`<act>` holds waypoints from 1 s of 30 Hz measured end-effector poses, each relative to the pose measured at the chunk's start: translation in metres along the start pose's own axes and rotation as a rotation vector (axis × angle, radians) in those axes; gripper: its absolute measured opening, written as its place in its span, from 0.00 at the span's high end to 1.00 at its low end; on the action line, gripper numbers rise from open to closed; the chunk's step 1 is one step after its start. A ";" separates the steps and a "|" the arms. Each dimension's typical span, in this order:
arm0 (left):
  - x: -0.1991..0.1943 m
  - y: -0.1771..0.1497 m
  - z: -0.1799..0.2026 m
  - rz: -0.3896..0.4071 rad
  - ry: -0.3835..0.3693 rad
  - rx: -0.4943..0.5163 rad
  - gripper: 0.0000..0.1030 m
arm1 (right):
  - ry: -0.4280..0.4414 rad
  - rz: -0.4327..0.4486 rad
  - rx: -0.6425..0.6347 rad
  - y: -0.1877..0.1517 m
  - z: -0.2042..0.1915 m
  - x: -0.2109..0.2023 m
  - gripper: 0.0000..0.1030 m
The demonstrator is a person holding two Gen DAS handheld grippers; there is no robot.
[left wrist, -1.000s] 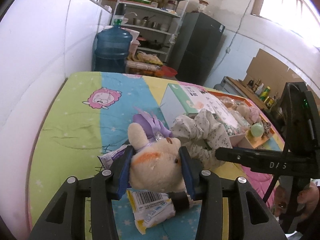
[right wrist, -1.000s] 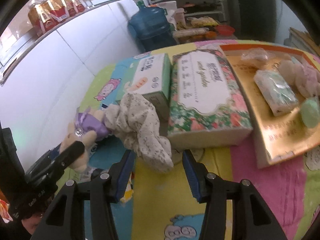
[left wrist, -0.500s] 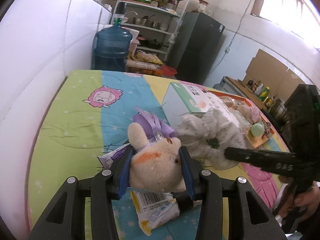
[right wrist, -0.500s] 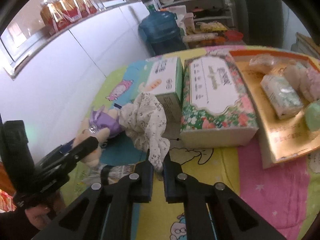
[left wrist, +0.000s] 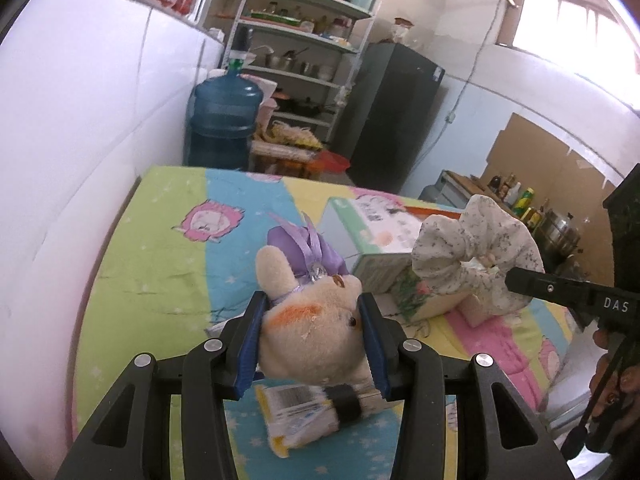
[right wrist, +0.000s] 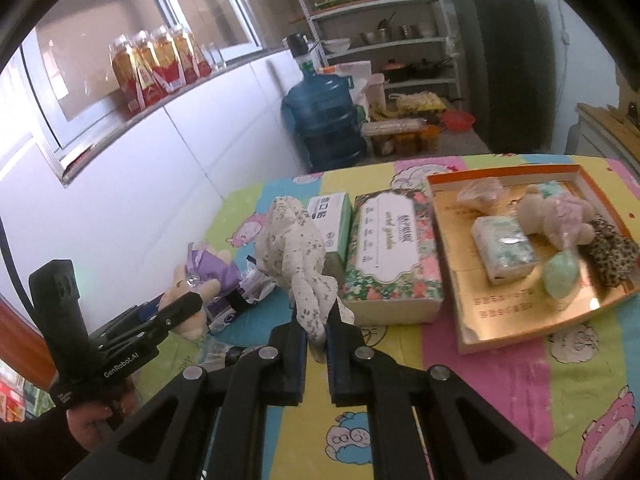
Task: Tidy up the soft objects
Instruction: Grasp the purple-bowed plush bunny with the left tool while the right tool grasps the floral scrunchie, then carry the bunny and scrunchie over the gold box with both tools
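My left gripper [left wrist: 312, 332] is shut on a beige plush rabbit [left wrist: 316, 336] with a purple bow, held just above the colourful blanket. The rabbit also shows in the right wrist view [right wrist: 200, 280]. My right gripper [right wrist: 316, 328] is shut on a white floral scrunchie [right wrist: 296, 248] and holds it lifted above the blanket; it also shows in the left wrist view [left wrist: 476, 264]. An orange-rimmed tray [right wrist: 520, 324] at the right holds a plush toy [right wrist: 552, 216], a tissue pack [right wrist: 504, 248], a green ball and a leopard scrunchie.
A floral tissue box [right wrist: 392, 248] and a green-white box [right wrist: 332, 220] lie between the grippers and the tray. Snack packets [left wrist: 308, 416] lie under the rabbit. A white wall runs along the left; a water jug [right wrist: 324, 120] and shelves stand behind.
My right gripper closed on the scrunchie and lifted it off the blanket. My left gripper rose a little with the rabbit.
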State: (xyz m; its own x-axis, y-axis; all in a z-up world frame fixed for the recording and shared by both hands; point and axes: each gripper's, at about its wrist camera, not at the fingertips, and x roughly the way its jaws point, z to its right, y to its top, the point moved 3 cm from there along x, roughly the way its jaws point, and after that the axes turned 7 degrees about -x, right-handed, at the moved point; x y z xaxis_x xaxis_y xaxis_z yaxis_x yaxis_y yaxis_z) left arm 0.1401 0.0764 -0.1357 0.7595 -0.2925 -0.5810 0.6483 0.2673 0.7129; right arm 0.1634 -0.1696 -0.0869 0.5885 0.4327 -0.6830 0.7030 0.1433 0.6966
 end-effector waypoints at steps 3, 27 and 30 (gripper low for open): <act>-0.002 0.003 0.012 0.003 -0.024 0.013 0.55 | -0.019 0.025 0.010 0.000 0.007 -0.015 0.92; 0.031 0.011 0.174 -0.045 -0.256 0.184 0.55 | -0.187 0.155 0.156 -0.013 0.105 -0.109 0.92; 0.039 0.011 0.195 -0.049 -0.278 0.195 0.55 | -0.199 0.161 0.168 -0.014 0.120 -0.115 0.92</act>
State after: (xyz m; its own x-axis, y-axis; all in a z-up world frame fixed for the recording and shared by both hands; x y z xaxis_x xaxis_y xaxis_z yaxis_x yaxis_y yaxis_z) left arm 0.1668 -0.1110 -0.0737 0.6668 -0.5472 -0.5060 0.6406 0.0739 0.7643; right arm 0.1337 -0.3278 -0.0442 0.7526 0.2522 -0.6082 0.6410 -0.0694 0.7644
